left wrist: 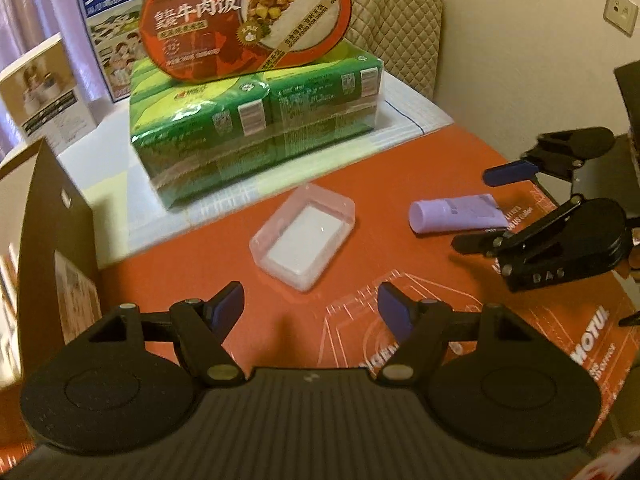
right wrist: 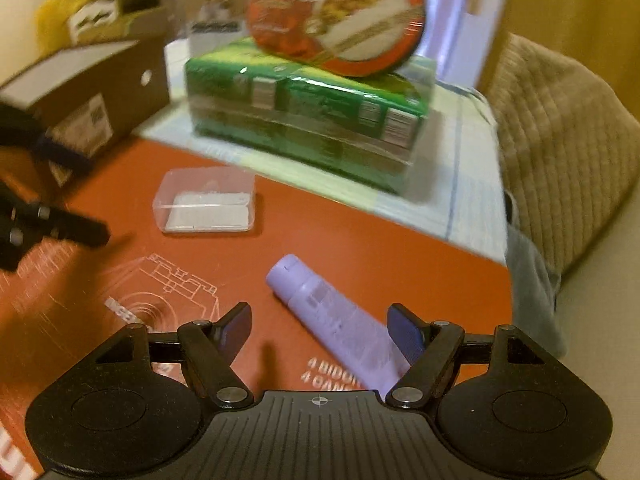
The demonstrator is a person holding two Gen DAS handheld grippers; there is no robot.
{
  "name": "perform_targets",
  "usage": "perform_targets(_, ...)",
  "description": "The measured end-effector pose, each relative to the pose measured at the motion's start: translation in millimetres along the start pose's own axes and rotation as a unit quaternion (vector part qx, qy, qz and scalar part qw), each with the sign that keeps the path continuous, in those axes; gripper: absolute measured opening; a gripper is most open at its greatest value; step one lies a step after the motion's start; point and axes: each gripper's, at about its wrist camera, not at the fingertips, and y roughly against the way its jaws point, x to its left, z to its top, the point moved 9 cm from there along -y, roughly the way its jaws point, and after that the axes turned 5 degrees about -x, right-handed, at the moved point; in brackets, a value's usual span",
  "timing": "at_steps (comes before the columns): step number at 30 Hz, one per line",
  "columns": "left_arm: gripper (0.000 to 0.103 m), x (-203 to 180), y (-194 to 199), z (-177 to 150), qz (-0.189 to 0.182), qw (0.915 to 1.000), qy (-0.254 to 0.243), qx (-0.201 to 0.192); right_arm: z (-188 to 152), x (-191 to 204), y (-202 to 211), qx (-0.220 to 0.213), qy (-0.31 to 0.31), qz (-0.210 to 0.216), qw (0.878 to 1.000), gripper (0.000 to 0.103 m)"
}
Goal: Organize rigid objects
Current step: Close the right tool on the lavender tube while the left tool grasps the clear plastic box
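Note:
A clear plastic box (left wrist: 304,236) with a white insert lies on the red mat (left wrist: 360,184); it also shows in the right wrist view (right wrist: 206,202). A lilac tube (left wrist: 456,213) lies to its right, and in the right wrist view (right wrist: 336,324) it lies flat between the open fingers. My left gripper (left wrist: 310,308) is open and empty, just short of the clear box. My right gripper (right wrist: 320,330) is open around the tube's lower part; it also shows in the left wrist view (left wrist: 476,206).
A green wrapped pack (left wrist: 256,128) stands on a white cloth behind, with a red oval meal box (left wrist: 244,20) on top. A brown carton (left wrist: 52,240) is at left, a milk box (left wrist: 108,28) behind, a quilted cushion (right wrist: 560,152) at right.

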Motion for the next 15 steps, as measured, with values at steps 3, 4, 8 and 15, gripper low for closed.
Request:
perform_targets(3,0.071,0.4,-13.9,8.4,-0.001,0.9997,-0.022,0.003,0.4,1.7,-14.6,0.006,0.029,0.016,0.999,0.073)
perform_targets(4,0.071,-0.1,-17.6,10.6,-0.002,0.9996,-0.030,0.004,-0.2,1.4,-19.4,0.010,0.036,0.018,0.999,0.073)
perform_targets(8,0.071,-0.2,-36.3,17.1,0.000,0.9984,-0.054,0.013,-3.3,-7.9,-35.4,0.031,0.027,0.008,0.999,0.057)
perform_targets(15,0.071,1.3,-64.8,24.2,0.006,0.9964,-0.081,0.025,-5.9,-35.9,-37.4,0.049,-0.117,-0.015,0.992,0.032)
